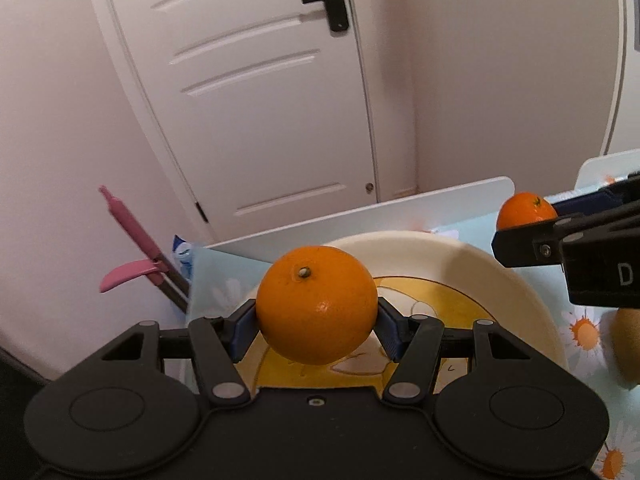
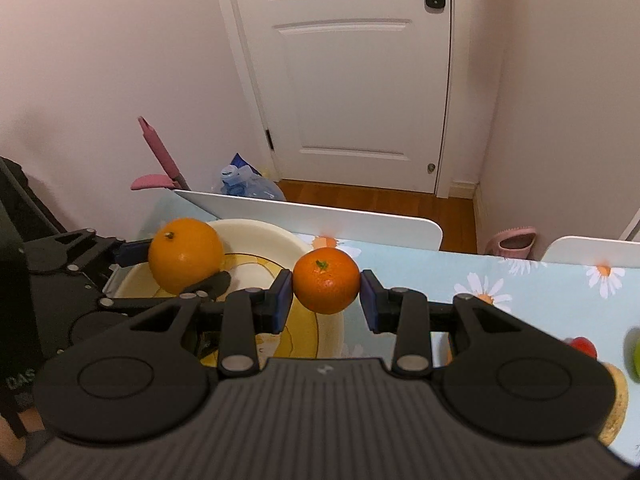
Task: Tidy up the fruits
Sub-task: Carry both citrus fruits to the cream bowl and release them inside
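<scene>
The left gripper (image 1: 316, 326) was pinching a large round orange (image 1: 316, 304) between its blue pads (image 1: 244, 330), stem end up. The fruit hung above the cream round plate with a yellow cartoon print (image 1: 472, 268), which lay directly under and ahead of that claw; whether the orange touched the dish could not be told. No fruit showed on the visible part of the plate. The plate sat on a pale blue tablecloth printed with daisies (image 1: 580, 328).

To the right of the plate's middle, the right gripper (image 2: 326, 294) held a smaller, darker orange tangerine (image 2: 326, 280). Its left pad pressed the skin, while the right pad (image 2: 370, 300) stood just at the fruit's side, contact there unclear. The tangerine hung over the plate's right rim (image 2: 332, 320) and the cloth.

Further right of that claw, near the table edge, lay a red fruit (image 2: 582, 346) and a green one (image 2: 634, 354), both blurred.
</scene>
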A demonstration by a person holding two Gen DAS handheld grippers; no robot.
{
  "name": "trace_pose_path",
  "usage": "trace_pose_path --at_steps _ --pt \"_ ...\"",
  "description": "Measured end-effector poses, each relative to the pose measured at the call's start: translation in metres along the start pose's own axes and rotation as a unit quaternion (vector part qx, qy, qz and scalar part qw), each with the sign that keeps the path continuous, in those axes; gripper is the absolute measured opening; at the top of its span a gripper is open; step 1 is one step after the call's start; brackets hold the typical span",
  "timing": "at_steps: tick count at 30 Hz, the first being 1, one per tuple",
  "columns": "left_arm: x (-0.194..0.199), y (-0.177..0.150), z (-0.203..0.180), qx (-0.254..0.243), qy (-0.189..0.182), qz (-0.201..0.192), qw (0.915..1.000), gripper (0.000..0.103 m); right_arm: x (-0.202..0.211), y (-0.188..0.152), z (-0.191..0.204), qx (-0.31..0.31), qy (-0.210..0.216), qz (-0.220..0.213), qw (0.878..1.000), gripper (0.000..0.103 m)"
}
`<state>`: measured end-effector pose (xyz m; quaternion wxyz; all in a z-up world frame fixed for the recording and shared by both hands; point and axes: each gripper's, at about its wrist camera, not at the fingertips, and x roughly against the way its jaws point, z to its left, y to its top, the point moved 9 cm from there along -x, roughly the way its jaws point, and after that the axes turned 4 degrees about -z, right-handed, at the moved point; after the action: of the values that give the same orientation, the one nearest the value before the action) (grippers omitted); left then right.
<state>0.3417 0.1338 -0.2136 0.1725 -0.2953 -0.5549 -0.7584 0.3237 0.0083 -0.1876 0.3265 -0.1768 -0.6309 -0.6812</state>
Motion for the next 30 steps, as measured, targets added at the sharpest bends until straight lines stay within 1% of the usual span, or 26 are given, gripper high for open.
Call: trace_pose_path --at_steps 4,5,6,7,9,11,17,25,30 --pt "-0.011 -0.001 -0.004 -0.007 -0.003 0.004 1.0 0.066 -0.004 0.001 -0.004 -0.003 -0.003 0.004 1.0 0.051" --pt "-0.012 -0.002 -0.004 -0.008 -0.002 0.007 0.9999 0.066 -0.004 0.001 -0.004 -0.002 -0.003 0.004 1.0 0.051" --pt "-0.012 -0.002 -0.005 -0.009 -0.002 0.007 0.9999 0.07 -0.004 0.002 -0.006 -0.002 -0.003 0.004 1.0 0.051" --pt "-0.011 -0.001 -0.005 -0.012 0.002 0.003 0.9999 0.083 -0.003 0.002 -0.007 -0.001 -0.003 0.004 1.0 0.051" --pt "-0.004 0.001 -0.004 -0.019 0.012 -0.01 0.9997 0.103 -0.002 0.003 -0.007 0.001 -0.002 0.004 1.0 0.051" --pt "0.003 0.0 -0.005 -0.02 0.013 -0.014 0.9996 0.103 -0.001 0.004 -0.008 0.005 0.003 0.004 1.0 0.051" --pt "0.026 -0.008 0.001 0.006 0.02 0.005 0.9998 0.103 0.001 0.007 -0.004 0.037 0.027 0.01 0.999 0.051" --pt "0.057 -0.027 0.004 0.035 0.028 0.024 0.9987 0.103 -0.011 0.0 0.021 0.109 0.061 0.019 0.992 0.051" --pt "0.07 -0.037 0.01 0.051 0.038 0.029 0.9976 0.103 -0.025 -0.009 0.034 0.132 0.081 0.029 0.988 0.051"
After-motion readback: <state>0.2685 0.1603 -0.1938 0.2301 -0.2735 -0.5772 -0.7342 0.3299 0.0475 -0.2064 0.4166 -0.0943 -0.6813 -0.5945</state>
